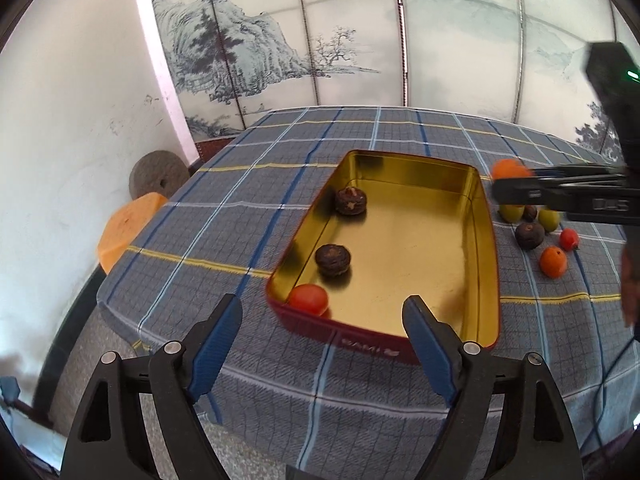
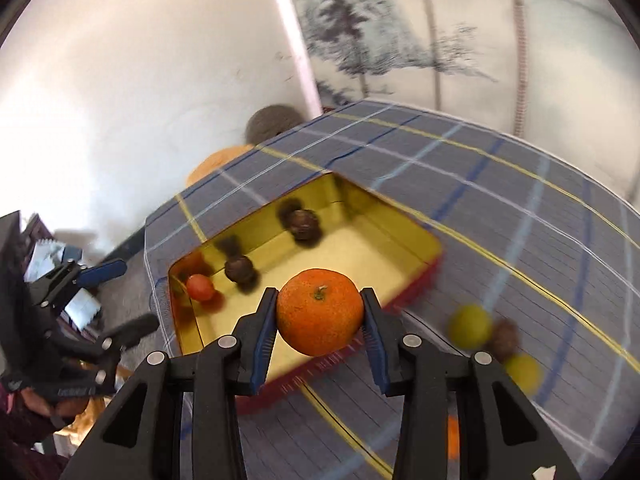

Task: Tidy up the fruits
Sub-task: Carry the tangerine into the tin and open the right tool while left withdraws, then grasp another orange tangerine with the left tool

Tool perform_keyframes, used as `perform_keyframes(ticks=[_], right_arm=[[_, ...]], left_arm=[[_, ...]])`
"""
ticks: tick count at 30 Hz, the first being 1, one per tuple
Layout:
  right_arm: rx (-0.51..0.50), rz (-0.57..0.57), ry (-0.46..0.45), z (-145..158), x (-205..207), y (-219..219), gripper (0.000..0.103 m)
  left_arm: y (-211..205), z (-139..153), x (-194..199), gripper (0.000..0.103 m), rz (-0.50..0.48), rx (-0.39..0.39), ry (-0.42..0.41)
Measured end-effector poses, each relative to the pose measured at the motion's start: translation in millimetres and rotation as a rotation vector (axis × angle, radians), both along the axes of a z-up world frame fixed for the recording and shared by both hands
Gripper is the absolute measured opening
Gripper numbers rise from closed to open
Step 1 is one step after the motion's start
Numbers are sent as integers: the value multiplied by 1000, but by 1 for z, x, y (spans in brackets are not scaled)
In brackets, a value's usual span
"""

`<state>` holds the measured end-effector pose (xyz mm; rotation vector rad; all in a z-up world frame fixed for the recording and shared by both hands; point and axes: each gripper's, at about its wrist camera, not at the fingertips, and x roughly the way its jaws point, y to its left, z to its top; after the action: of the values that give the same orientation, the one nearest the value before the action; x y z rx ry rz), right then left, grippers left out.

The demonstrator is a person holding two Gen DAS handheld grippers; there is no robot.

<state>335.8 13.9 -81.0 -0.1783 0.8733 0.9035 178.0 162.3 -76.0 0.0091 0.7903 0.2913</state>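
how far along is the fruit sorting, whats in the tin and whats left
Done: two dark fruits and a red one lie in the gold tin. In hand: the right gripper holds an orange. Left: about six fruits on the cloth. The left gripper is open and holds nothing.

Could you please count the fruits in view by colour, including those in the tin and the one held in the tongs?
Orange fruits: 2
Red fruits: 2
Green fruits: 2
Dark brown fruits: 4
Total: 10
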Motion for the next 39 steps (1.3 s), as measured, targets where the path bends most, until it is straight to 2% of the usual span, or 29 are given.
perform_keyframes(ticks=[5,14,17,19,20,21,24,28,33,39], right_arm=[[-45,48,27,-18,8,41,38],[-130,59,93,-53,28,78,38],[-128,43,109,-56,33,89,40],[-73,22,114,-49,36,88,48],[-42,10,109,-44,37,85,60],[0,-5,94,-37,36,80,68],[96,-39,40,-13,28,57,71],[123,-92,-46,7,5,12,80],[-1,-184,-162,7,-27,-55,83],[-201,-356,-217,-15,-37,-153,83]], left_arm=[[9,-4,-3,83,10,-14,13],[13,-16,3,83,4,-45,50],[11,-17,3,83,-4,-36,53],[10,-17,3,83,-7,-28,56],[9,-17,3,83,-8,-27,55],[8,-16,3,83,-10,-27,55],[5,-15,3,83,-12,-23,55],[0,-12,0,83,-24,-21,54],[-13,-7,-2,83,-56,2,50],[-39,-1,1,84,-105,38,52]])
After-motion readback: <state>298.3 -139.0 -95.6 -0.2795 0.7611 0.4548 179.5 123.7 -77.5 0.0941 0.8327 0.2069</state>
